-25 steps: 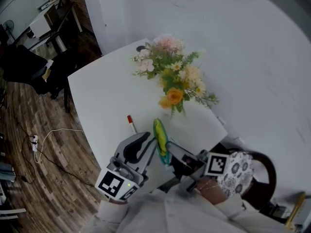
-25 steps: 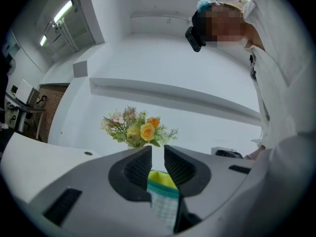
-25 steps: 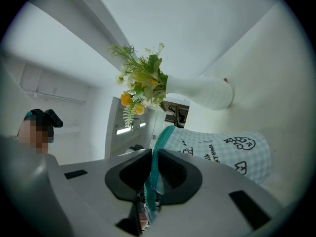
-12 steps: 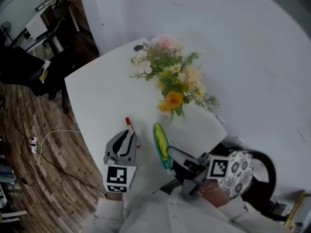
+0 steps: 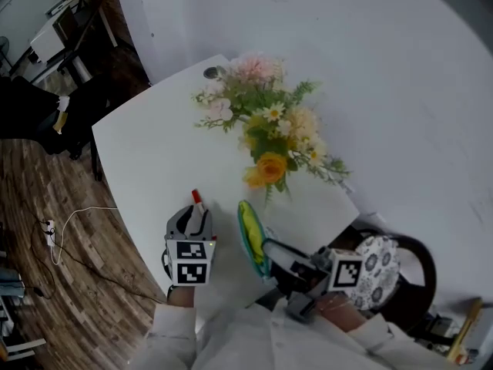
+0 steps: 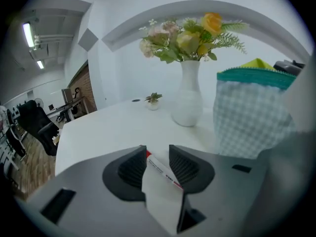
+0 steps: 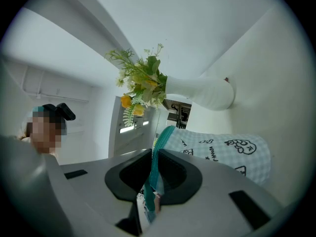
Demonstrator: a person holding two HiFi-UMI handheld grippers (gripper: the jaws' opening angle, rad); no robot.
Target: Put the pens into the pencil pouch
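Observation:
A white pen with a red cap [image 5: 196, 197] lies on the white table [image 5: 146, 149] near its left edge. My left gripper [image 5: 192, 216] has come down over it, and its jaws are opening. In the left gripper view the pen [image 6: 161, 172] lies between the pads without being pressed. A checked pencil pouch [image 5: 251, 236] with a teal zip and yellow lining stands upright to the right. My right gripper [image 5: 269, 250] is shut on its teal zip edge [image 7: 157, 154], holding the mouth up. The pouch [image 6: 249, 112] rises just right of the left gripper.
A white vase [image 6: 189, 95] of flowers [image 5: 266, 137] stands behind the pouch, close to the wall. A tiny potted plant [image 6: 153, 100] sits at the table's far corner. The table edge runs just left of the pen. A chair with a floral cushion [image 5: 379, 272] is at right.
My left gripper has swung away from the pouch, leftward and down, onto the red-capped pen, tipping downward. The right gripper and the pouch have kept still.

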